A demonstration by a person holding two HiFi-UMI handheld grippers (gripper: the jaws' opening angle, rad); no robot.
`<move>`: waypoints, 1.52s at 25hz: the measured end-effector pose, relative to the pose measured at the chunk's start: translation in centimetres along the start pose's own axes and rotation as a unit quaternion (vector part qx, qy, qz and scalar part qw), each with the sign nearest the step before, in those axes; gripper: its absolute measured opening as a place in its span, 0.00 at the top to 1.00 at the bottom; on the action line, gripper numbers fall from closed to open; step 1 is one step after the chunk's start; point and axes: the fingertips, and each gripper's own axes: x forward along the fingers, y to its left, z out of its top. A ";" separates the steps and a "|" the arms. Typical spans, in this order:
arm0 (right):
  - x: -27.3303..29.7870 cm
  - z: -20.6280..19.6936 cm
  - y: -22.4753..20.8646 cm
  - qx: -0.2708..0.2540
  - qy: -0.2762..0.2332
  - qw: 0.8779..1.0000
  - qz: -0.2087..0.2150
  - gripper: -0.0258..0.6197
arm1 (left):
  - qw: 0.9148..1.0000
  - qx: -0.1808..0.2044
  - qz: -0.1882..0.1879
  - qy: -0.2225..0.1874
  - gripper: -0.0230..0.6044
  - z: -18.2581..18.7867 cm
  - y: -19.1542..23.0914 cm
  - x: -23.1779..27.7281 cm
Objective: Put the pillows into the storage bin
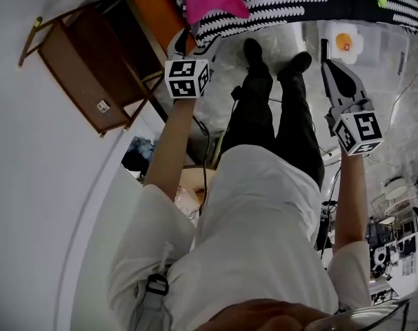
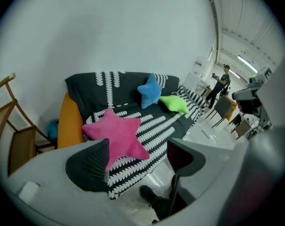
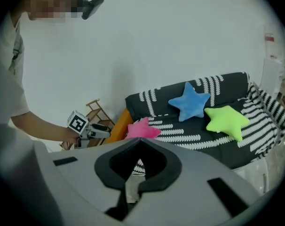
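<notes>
Stowed: none | on black-and-white patterned sofa (image 2: 100, 86): pink star pillow (image 2: 116, 132), blue star pillow (image 2: 150, 90), green star pillow (image 2: 174, 103) | your left gripper (image 2: 138, 147) spread, right gripper (image 3: 140, 140) pressed together, both empty

Open floor (image 2: 132, 205) before sofa (image 2: 86, 91), wooden chair (image 2: 18, 145) left

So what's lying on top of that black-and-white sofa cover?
Three star-shaped pillows: pink star pillow, blue star pillow, green star pillow. The cover hides the seat beneath; only an orange end shows.

soft plush pink pillow (image 2: 118, 134) on a matt cloth sofa cover (image 2: 88, 92); smooth wooden rack (image 1: 92, 67).
</notes>
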 end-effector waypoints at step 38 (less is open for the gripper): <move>16.2 -16.7 -3.4 0.081 0.031 0.994 0.068 0.96 | 0.924 0.265 0.164 0.220 0.15 -14.4 16.1 25.0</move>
